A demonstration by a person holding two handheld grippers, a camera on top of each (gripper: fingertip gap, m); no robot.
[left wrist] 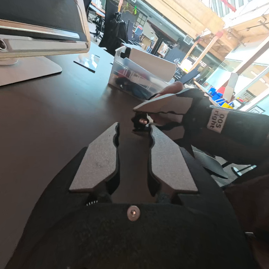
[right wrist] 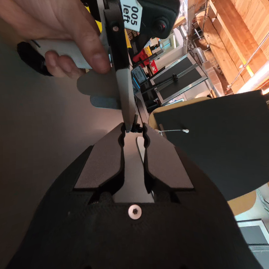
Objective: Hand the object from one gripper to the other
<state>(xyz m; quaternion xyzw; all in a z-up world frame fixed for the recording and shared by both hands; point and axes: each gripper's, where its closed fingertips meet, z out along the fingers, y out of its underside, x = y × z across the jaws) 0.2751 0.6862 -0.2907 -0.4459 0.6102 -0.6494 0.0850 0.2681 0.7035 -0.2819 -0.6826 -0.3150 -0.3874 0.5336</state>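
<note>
Monitor (left wrist: 43, 29) — bin (left wrist: 139, 75) to its right

black object (left wrist: 139, 122), grey tongs (left wrist: 133, 128), dark brown table (left wrist: 58, 116).

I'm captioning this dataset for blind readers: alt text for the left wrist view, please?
The left gripper is open above a dark table, while the right gripper comes in from the right, pinching a small black object at its tips.
</note>
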